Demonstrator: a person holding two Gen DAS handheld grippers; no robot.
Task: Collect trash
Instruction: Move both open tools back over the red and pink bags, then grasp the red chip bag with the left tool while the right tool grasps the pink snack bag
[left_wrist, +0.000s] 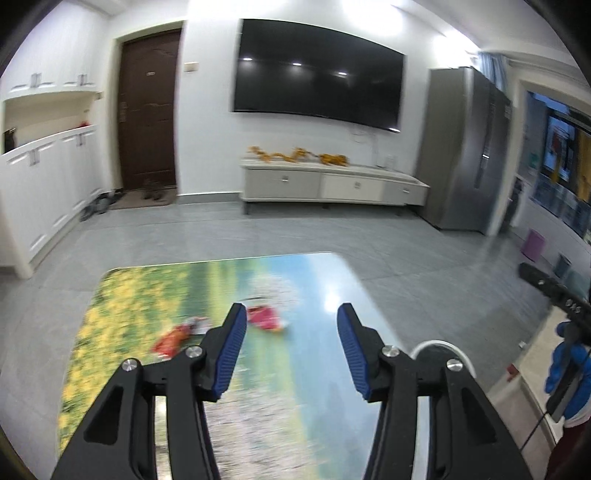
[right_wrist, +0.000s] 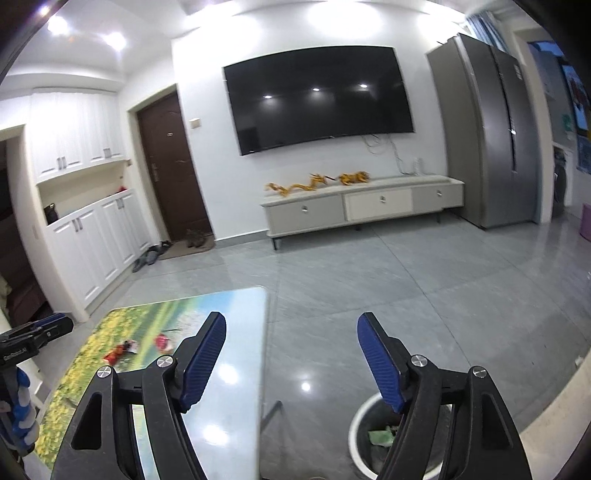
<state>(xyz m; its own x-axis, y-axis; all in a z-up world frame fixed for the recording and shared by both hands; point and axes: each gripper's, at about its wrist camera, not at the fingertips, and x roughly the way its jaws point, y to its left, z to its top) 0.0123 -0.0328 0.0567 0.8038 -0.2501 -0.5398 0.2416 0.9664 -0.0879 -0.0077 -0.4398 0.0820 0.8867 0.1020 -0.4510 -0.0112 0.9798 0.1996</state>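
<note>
Left gripper (left_wrist: 291, 317) fingers apart at a medium gap, nothing between the blue pads (left_wrist: 231, 354); it sits above the table (left_wrist: 306, 369), pointing down and across the landscape-print top. Right gripper (right_wrist: 291, 326) spread wider, also empty, with its left finger over the table edge and its right finger over the trash bin (right_wrist: 356, 435)

Trash on the table: red wrapper (left_wrist: 173, 341) left of centre, partly hidden behind the left finger in the left wrist view, and a pink-red wrapper (left_wrist: 264, 317) just right of it, near but apart. Both also show lower left in the right wrist view, small. Left view is motion-blurred, so wrapper detail is unreadable

Bin is white-rimmed, dark inside, on the grey tile floor beside the table, lower right of the right view; green scrap (right_wrist: 382, 435) lies in it. In the left view only the rim arc shows behind the right finger

Blue-gloved hand (left_wrist: 567, 373) holding the other gripper at the right edge of the left view
</note>
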